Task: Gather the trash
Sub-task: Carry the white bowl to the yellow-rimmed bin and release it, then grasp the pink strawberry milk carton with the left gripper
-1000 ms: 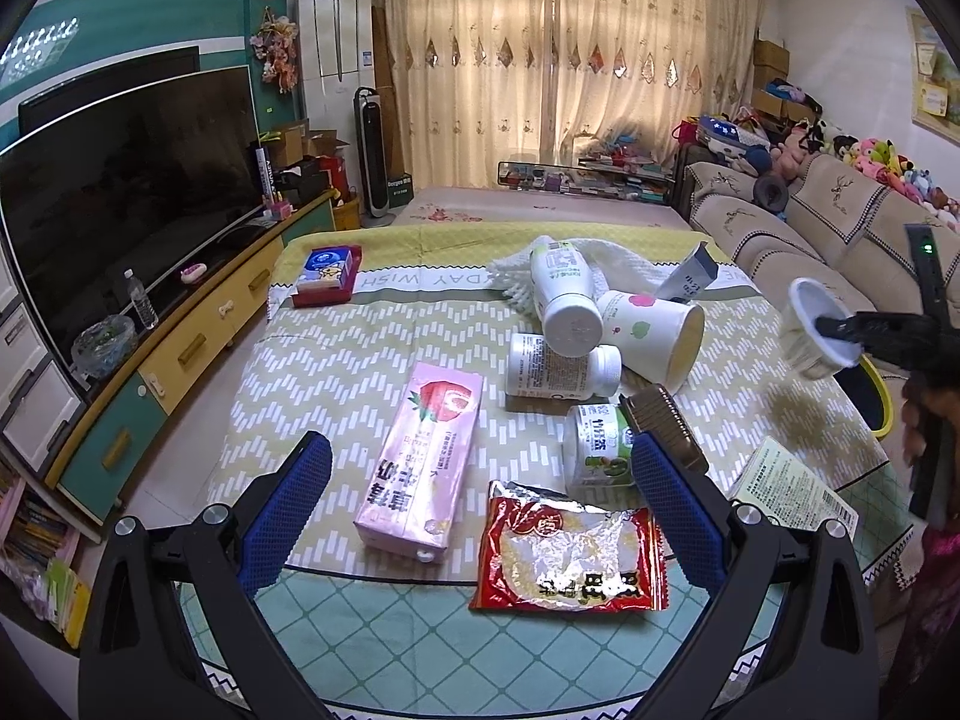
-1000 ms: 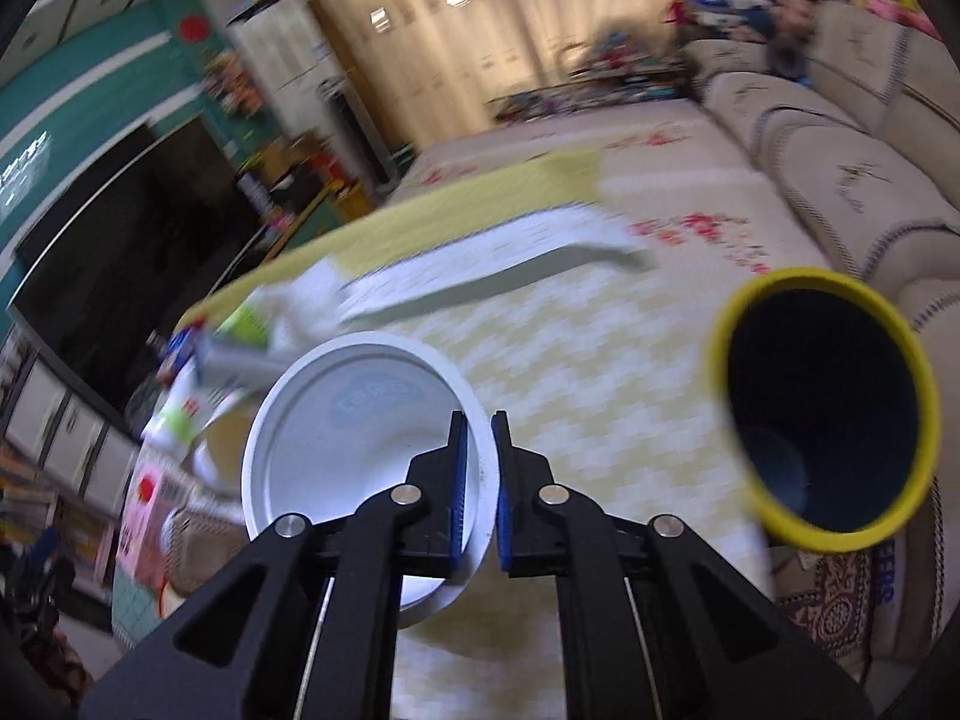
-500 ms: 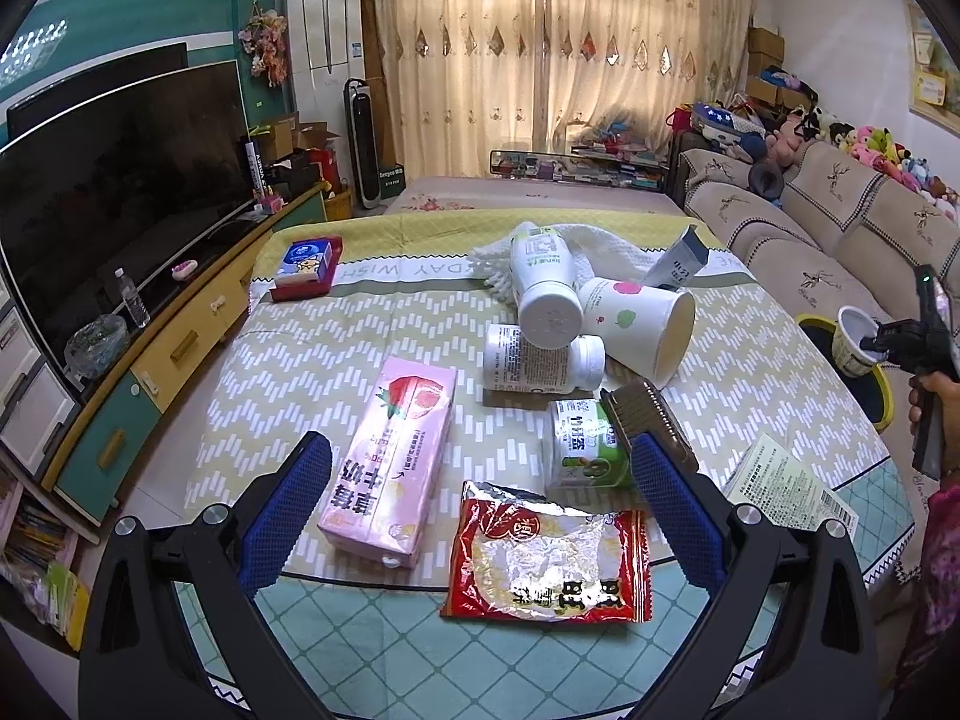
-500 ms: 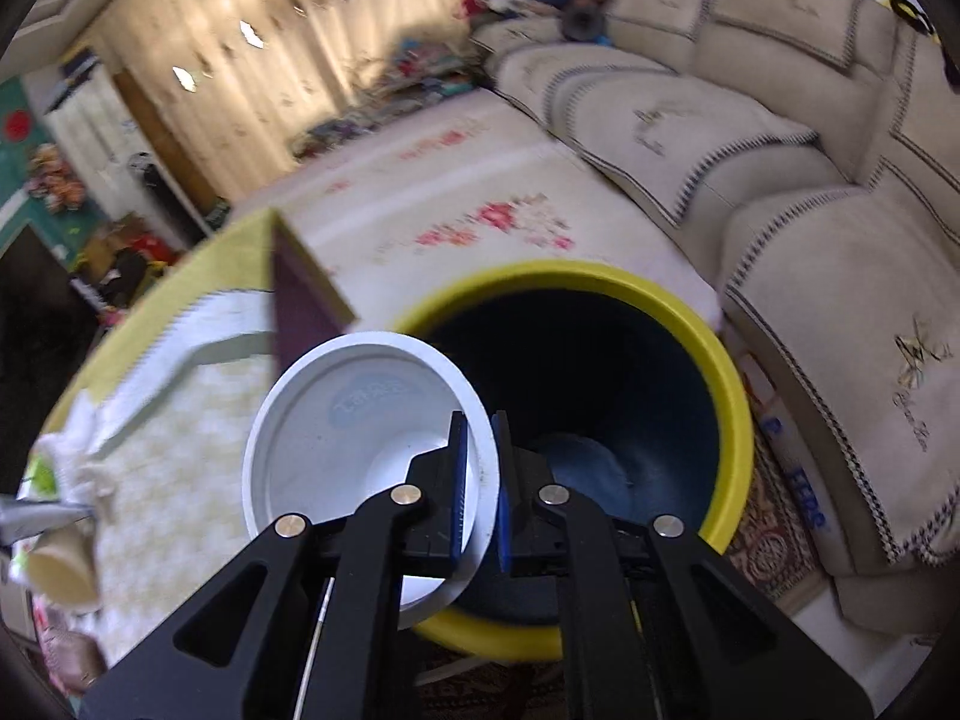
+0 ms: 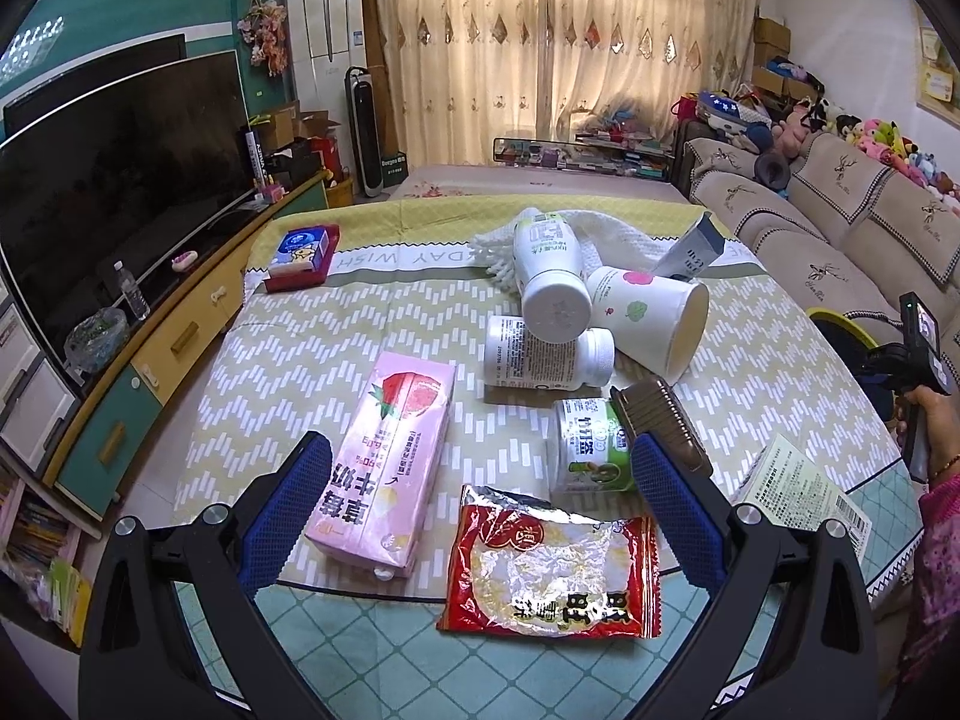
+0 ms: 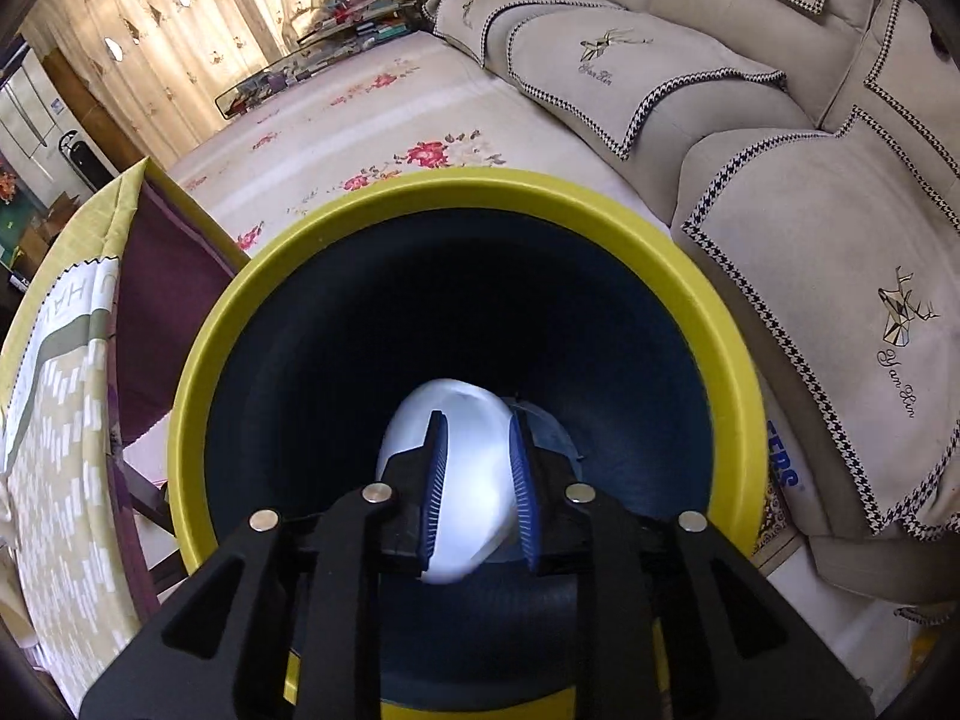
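My left gripper (image 5: 474, 498) hangs over the near table (image 5: 336, 630) edge with its blue fingers (image 5: 282, 510) spread wide, holding nothing. Just beyond them lies a red wrapper (image 5: 552, 576) with a torn foil face, and left of it a pink carton (image 5: 390, 456) on its side. Behind the right finger I see a green jar (image 5: 585, 444) and a brown tray (image 5: 654, 420) touching it, with a paper leaflet (image 5: 804, 492) off to the right. Further back a white bottle (image 5: 540, 354) lies flat, a taller bottle (image 5: 549, 276) leans over it, and a paper cup (image 5: 648, 315) rests on its side against both. A red box (image 5: 300, 258) sits apart at the far left.

My right gripper (image 6: 477, 480) points down into the bin (image 6: 708, 324), yellow-rimmed and dark inside. Its fingers stand somewhat apart, and the white cup (image 6: 471, 480) shows blurred between them; I cannot tell whether they touch it. Past the bin are the sofa (image 6: 810, 228) and a flowered rug (image 6: 372, 120).
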{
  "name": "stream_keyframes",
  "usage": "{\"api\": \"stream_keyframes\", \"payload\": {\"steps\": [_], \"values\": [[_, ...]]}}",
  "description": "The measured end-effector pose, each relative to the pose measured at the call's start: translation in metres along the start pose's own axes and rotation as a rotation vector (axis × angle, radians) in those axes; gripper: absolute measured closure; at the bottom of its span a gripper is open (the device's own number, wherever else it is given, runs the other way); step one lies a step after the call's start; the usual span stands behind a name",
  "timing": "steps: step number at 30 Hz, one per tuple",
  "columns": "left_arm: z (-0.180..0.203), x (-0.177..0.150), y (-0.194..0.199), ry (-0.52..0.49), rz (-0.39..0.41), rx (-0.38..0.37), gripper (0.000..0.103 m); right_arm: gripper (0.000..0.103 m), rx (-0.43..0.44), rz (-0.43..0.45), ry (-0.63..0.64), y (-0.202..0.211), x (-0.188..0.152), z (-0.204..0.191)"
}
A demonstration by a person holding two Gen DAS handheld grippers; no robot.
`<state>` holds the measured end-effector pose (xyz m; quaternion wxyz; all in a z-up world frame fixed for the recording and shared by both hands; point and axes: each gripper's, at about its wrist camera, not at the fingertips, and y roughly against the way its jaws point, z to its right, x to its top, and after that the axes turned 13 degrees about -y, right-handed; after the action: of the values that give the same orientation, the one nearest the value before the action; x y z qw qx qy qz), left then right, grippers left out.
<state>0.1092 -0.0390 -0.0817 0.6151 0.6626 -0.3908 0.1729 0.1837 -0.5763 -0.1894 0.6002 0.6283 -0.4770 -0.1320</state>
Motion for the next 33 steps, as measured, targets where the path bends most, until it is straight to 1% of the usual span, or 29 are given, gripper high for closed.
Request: {"api": "stream_keyframes", "payload": {"steps": [1,5,7,11,17,21,25,30,32,33], "values": [[0.000,0.000,-0.001,-0.001,-0.002,0.000,0.005,0.077,0.009,0.003,0.004,0.004,-0.003,0.000],[-0.002,-0.001,-0.010,0.001,-0.018,-0.003,0.005,0.075,0.050,0.028,0.028,0.024,-0.015,-0.005],[-0.007,-0.002,-0.018,0.005,-0.032,-0.007,0.005,0.070,0.068,0.040,0.043,0.034,-0.023,-0.006],[-0.019,-0.002,-0.033,-0.007,-0.058,0.034,0.005,0.069,0.095,0.045,0.072,0.046,-0.036,-0.010],[-0.042,0.000,-0.056,-0.007,-0.094,0.080,0.005,0.069,0.120,0.050,0.083,0.059,-0.041,-0.016],[-0.056,-0.002,-0.077,-0.010,-0.142,0.078,0.005,0.069,0.135,0.046,0.091,0.062,-0.044,-0.018],[-0.059,-0.008,-0.096,-0.037,-0.188,0.067,0.005,0.068,0.153,0.041,0.100,0.065,-0.050,-0.020],[-0.058,-0.011,-0.110,-0.057,-0.202,0.059,0.005,0.067,0.177,0.031,0.109,0.069,-0.058,-0.022],[-0.058,-0.013,-0.111,-0.051,-0.203,0.044,0.010,0.066,0.188,0.029,0.109,0.071,-0.061,-0.022],[-0.058,-0.014,-0.111,-0.049,-0.204,0.038,0.015,0.066,0.194,0.027,0.108,0.072,-0.062,-0.021]]}}
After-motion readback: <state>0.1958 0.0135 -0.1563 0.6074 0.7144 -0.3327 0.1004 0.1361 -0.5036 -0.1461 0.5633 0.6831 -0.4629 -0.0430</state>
